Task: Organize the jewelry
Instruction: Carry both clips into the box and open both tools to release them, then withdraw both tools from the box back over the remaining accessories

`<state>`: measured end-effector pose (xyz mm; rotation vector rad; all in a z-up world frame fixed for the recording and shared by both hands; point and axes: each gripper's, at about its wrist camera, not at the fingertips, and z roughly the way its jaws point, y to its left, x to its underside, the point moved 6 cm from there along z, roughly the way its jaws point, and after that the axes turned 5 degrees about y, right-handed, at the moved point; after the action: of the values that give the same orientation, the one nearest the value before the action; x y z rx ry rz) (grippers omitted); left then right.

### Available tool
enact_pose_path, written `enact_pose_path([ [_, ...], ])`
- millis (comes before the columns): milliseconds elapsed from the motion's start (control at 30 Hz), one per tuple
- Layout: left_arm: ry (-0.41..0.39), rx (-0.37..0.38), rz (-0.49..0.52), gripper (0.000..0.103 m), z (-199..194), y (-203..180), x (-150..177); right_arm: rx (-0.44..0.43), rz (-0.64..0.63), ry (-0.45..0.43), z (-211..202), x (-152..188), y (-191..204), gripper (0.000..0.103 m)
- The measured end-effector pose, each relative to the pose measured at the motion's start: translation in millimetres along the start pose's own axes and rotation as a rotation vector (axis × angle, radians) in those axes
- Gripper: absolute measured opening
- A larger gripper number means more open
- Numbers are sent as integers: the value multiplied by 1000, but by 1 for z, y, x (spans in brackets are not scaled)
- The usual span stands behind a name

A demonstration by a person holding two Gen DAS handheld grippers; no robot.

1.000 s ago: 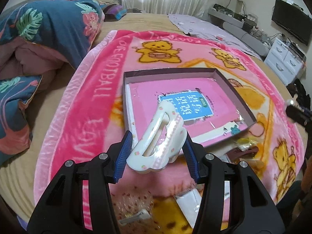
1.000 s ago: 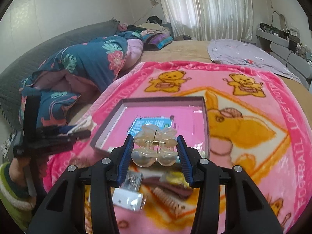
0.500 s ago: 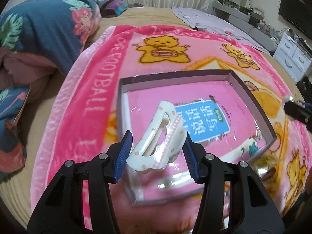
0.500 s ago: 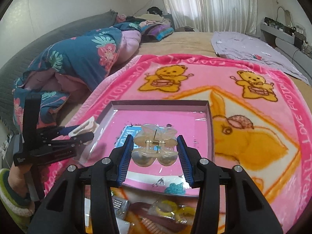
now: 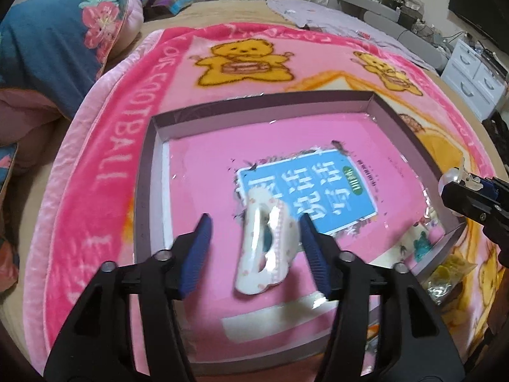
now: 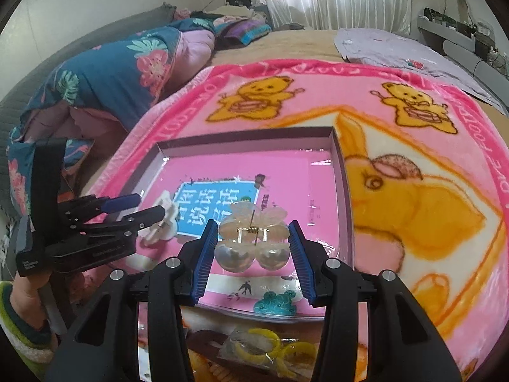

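A: Item one, far left?

B: Dark blue quilt with pink flowers and green leaves [image 6: 105,76], bunched beyond the left edge of the pink plush blanket with yellow bears [image 5: 241,60].

A: Next along?

B: Left hand-held gripper, black with blue pads [image 5: 254,238]. Its jaws have just been opening and stand apart. The white plastic hair claw with small pink dots [image 5: 265,248] lies between them, blurred, with a clear gap at the left pad; the right pad is close, and I cannot tell if it touches. In the right wrist view the same gripper [image 6: 149,208] reaches in over the tray's left wall, a hand [image 6: 25,286] below it.

A: And the claw's place?

B: Over the near-left part of the shallow rectangular tray with grey-mauve walls and a glossy pink floor [image 5: 149,175], just left of the blue printed label [image 5: 305,197] at the tray's middle.

A: Middle entry?

B: Right hand-held gripper, black with blue pads [image 6: 253,245], clamped on a translucent beige hair claw with a brass spring [image 6: 251,238], above the tray's near edge.

A: Anything nearer?

B: A clear bag of yellow rings [image 6: 270,350] on the blanket, outside the tray's near wall.

A: Far right?

B: Lilac cloth [image 6: 397,51] beyond the blanket's far right corner.
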<state>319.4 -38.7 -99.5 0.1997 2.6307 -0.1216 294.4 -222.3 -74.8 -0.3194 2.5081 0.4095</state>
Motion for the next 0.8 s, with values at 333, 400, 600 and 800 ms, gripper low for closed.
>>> enact_pose_path([
  [333, 22, 16, -75, 74, -17, 20, 20, 7, -18, 27, 17, 10, 6, 49],
  [400, 16, 10, -80, 76, -23, 22, 23, 17, -15, 22, 16, 11, 5, 60],
  [600, -35, 9, -107, 89, -48, 28, 24, 9, -16, -24, -1, 12, 9, 86],
  [800, -63, 11, -112, 94, -67, 27, 24, 11, -21, -84, -26, 9, 13, 98],
])
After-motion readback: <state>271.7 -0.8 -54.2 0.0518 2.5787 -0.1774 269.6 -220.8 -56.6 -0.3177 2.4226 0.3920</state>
